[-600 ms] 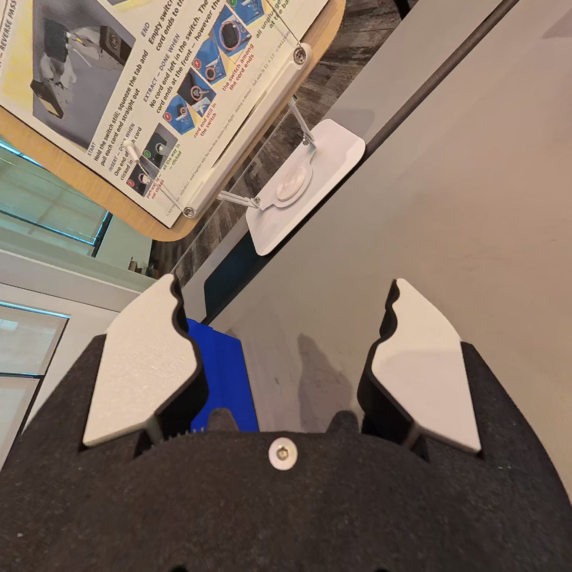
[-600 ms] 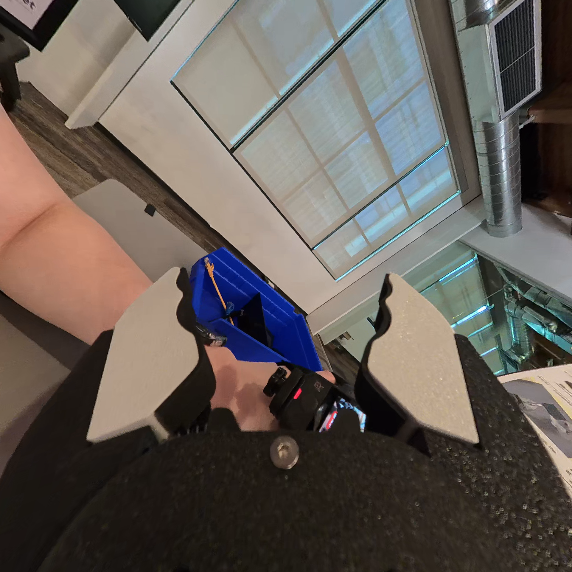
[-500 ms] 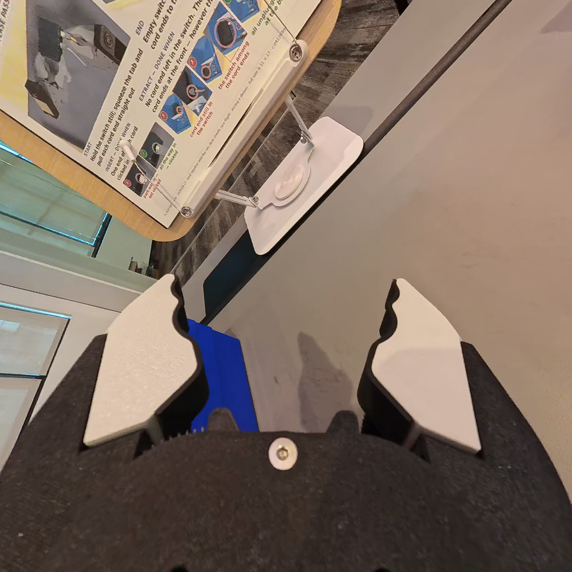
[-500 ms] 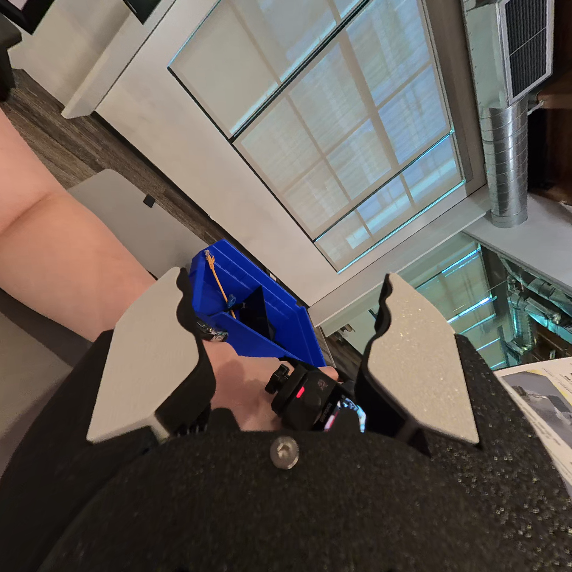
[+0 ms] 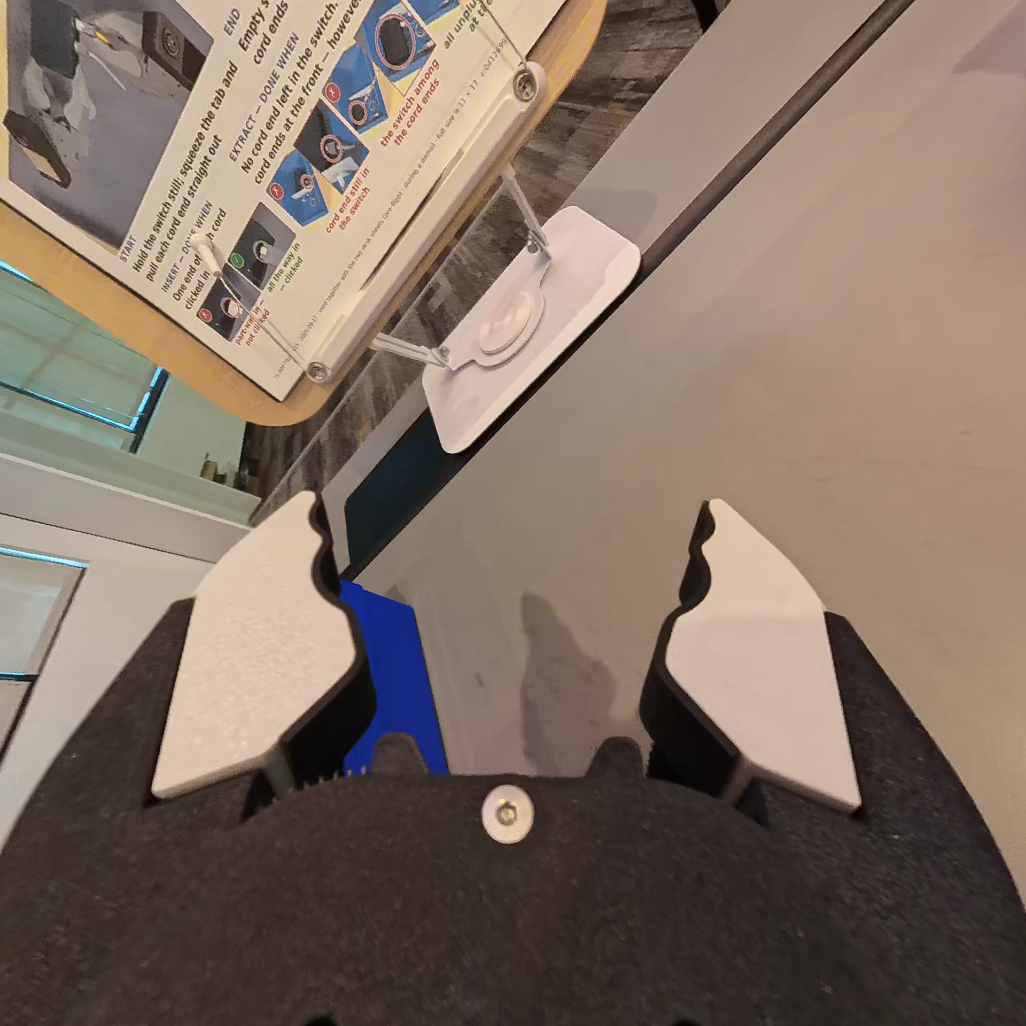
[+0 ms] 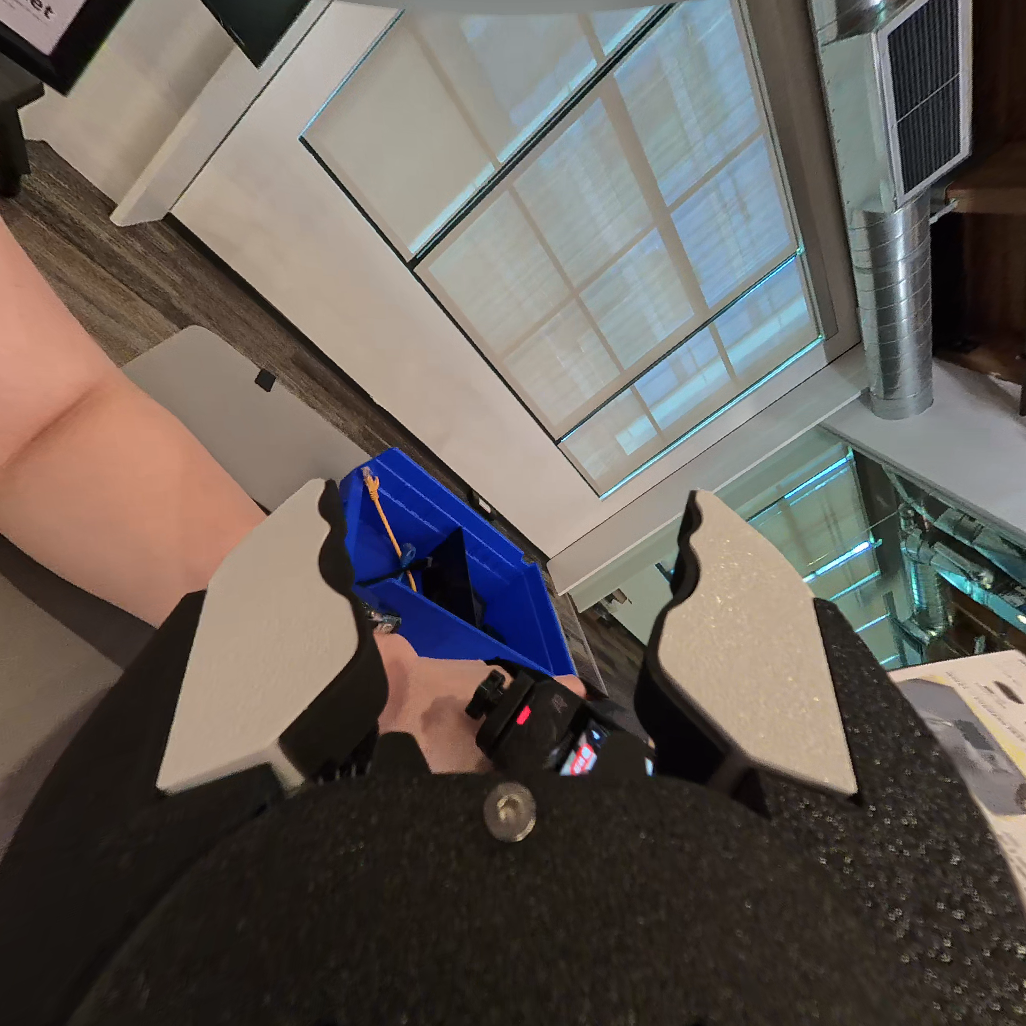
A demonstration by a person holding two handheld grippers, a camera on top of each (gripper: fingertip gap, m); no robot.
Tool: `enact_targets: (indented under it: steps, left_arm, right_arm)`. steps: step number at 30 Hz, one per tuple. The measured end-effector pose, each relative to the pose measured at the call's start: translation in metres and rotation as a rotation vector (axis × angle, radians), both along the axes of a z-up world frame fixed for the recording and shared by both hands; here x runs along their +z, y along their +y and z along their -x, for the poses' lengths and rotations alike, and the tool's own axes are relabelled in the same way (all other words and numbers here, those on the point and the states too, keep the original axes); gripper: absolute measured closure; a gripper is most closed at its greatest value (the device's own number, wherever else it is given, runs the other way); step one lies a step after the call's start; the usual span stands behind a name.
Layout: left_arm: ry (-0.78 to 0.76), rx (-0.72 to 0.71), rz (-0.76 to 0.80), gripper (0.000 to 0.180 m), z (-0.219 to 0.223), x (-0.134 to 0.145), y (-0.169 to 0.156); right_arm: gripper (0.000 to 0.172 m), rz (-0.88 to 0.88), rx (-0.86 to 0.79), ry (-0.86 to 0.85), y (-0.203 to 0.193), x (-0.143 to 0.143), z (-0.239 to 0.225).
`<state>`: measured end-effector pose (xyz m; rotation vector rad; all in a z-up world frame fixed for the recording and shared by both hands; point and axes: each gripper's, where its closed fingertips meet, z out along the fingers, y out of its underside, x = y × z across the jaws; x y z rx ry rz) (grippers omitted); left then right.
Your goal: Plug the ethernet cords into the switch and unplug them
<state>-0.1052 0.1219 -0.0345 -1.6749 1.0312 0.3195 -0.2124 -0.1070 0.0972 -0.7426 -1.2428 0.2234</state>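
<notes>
Left tool (image 5: 511,549) spread wide over the grey worktop (image 5: 777,444), nothing between its white fingers (image 5: 261,638) — only bare surface and a faint shadow. Beyond the fingertips, an instruction sheet (image 5: 239,139) clipped to a wooden board (image 5: 166,361), propped on a white stand (image 5: 533,327) resting on the worktop's edge. A sliver of the blue bin (image 5: 388,666) peeking out just inside the left finger.

Right tool (image 6: 505,547) also released, jaws far apart and gripping nothing, tilted up toward a large gridded window (image 6: 583,250) and a silver duct (image 6: 894,305). Between its fingers, farther off, the blue bin (image 6: 499,605) again, with the black switch (image 6: 449,577) standing inside it. An orange ethernet cord (image 6: 388,533) draped over the bin's wall, its plug end at the rim; a blue cord end (image 6: 408,552) and a black cord close beside the switch — plugged in or loose, cannot tell. In front of the bin, the person's left hand (image 6: 433,705) wrapped round the other tool's handle, bare forearm (image 6: 83,455) filling the left side.
</notes>
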Motion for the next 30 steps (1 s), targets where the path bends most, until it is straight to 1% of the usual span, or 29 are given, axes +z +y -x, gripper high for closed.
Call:
enact_targets:
  steps: [4, 6, 7, 9, 10, 11, 12, 13, 15, 17, 19, 21, 23, 27, 30]
  left_arm:
    - [-0.088, -0.011, 0.044, 0.059, 0.004, 0.007, 0.003]
    - [-0.165, -0.02, 0.063, 0.06, 0.009, 0.017, 0.004]
    - [-0.216, -0.021, 0.061, 0.06, 0.013, 0.027, 0.006]
    - [-0.354, -0.051, 0.055, 0.06, 0.023, 0.055, 0.006]
    - [-0.439, -0.079, 0.051, 0.061, 0.028, 0.072, 0.003]
    - [-0.519, -0.114, 0.038, 0.061, 0.032, 0.092, -0.003]
    - [-0.585, -0.166, 0.014, 0.061, 0.035, 0.113, -0.012]
    - [-0.646, -0.237, -0.022, 0.061, 0.035, 0.135, -0.025]
    - [-0.795, -0.429, -0.099, 0.059, 0.027, 0.178, -0.066]
    - [-0.97, -0.679, -0.108, 0.058, 0.013, 0.211, -0.123]
    - [-1.116, -0.915, -0.088, 0.056, 0.002, 0.231, -0.177]
    - [-1.206, -1.071, -0.088, 0.054, -0.004, 0.238, -0.216]
    - [-1.258, -1.153, -0.077, 0.051, -0.008, 0.238, -0.235]
    - [-1.358, -1.211, -0.061, 0.05, -0.008, 0.235, -0.243]
    - [-1.397, -1.224, 0.007, 0.05, -0.01, 0.23, -0.239]
  right_arm:
    - [0.06, 0.003, -0.09, 0.02, 0.016, 0.012, -0.022]
    - [0.06, 0.022, -0.154, 0.059, 0.032, 0.02, -0.041]
    - [0.062, 0.038, -0.191, 0.089, 0.041, 0.025, -0.054]
    - [0.062, 0.109, -0.301, 0.178, 0.069, 0.034, -0.087]
    - [0.062, 0.155, -0.383, 0.22, 0.088, 0.034, -0.107]
    - [0.064, 0.199, -0.506, 0.256, 0.111, 0.031, -0.133]
    - [0.064, 0.256, -0.668, 0.269, 0.136, 0.02, -0.161]
    - [0.063, 0.319, -0.796, 0.241, 0.156, 0.002, -0.184]
    - [0.064, 0.457, -1.046, 0.149, 0.187, -0.043, -0.226]
    - [0.064, 0.579, -1.231, -0.019, 0.201, -0.091, -0.248]
    - [0.064, 0.636, -1.332, -0.17, 0.204, -0.123, -0.253]
    - [0.066, 0.656, -1.366, -0.26, 0.201, -0.138, -0.247]
    - [0.065, 0.678, -1.397, -0.355, 0.195, -0.15, -0.24]
    - [0.065, 0.702, -1.406, -0.468, 0.183, -0.162, -0.225]
    - [0.065, 0.68, -1.436, -0.541, 0.176, -0.163, -0.221]
